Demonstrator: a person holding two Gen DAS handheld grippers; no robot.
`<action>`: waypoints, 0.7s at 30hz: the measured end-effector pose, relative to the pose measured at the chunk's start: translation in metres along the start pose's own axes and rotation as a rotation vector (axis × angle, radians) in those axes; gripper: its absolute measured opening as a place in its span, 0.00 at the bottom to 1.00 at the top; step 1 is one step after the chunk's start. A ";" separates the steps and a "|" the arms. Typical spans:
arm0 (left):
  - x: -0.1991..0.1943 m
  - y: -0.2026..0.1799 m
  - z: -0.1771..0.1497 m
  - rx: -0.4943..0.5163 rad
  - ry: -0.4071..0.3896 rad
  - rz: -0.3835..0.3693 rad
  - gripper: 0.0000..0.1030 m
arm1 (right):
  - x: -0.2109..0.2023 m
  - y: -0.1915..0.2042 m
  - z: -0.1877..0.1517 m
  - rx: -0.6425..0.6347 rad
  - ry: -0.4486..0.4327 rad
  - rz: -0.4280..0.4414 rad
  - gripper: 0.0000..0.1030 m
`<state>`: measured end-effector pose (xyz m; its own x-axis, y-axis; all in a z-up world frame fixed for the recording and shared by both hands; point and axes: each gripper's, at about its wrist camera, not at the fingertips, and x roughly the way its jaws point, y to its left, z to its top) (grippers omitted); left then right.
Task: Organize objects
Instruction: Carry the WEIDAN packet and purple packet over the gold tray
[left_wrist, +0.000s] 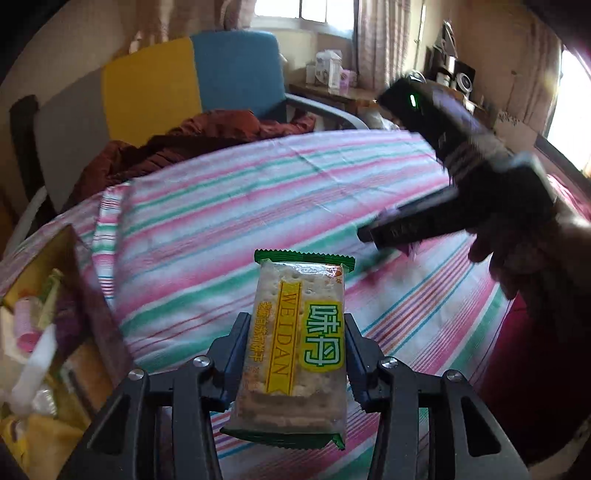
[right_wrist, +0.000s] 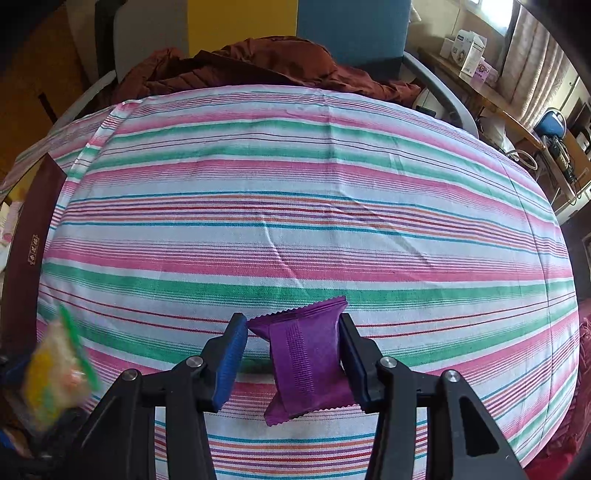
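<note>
My left gripper (left_wrist: 293, 328) is shut on a cracker packet (left_wrist: 291, 332) with a green and yellow label, held above the striped cloth (left_wrist: 258, 192). The packet also shows blurred at the left edge of the right wrist view (right_wrist: 55, 373). My right gripper (right_wrist: 293, 332) is shut on a purple snack packet (right_wrist: 306, 354), with a gap between the packet and the left pad. The right gripper also shows in the left wrist view (left_wrist: 391, 229), blurred, at the right above the cloth.
A dark brown box (left_wrist: 55, 332) with several wrapped snacks stands at the table's left edge; its wall shows in the right wrist view (right_wrist: 29, 236). A rust-coloured garment (right_wrist: 266, 70) lies on a chair (left_wrist: 192, 81) behind the table. A cluttered desk (right_wrist: 509, 110) stands at the far right.
</note>
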<state>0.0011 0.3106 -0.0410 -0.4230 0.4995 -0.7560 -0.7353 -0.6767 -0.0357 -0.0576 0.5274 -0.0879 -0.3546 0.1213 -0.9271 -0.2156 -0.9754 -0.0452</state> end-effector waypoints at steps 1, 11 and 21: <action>-0.010 0.006 0.001 -0.015 -0.020 0.014 0.46 | 0.000 -0.001 0.001 -0.009 -0.001 -0.001 0.48; -0.077 0.046 -0.012 -0.106 -0.122 0.127 0.46 | -0.013 0.010 -0.002 -0.028 -0.017 0.008 0.48; -0.104 0.082 -0.033 -0.192 -0.147 0.182 0.47 | -0.032 0.048 -0.007 -0.054 -0.013 0.070 0.48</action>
<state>0.0025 0.1854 0.0133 -0.6212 0.4237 -0.6592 -0.5324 -0.8455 -0.0417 -0.0504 0.4758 -0.0630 -0.3792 0.0551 -0.9237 -0.1408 -0.9900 -0.0012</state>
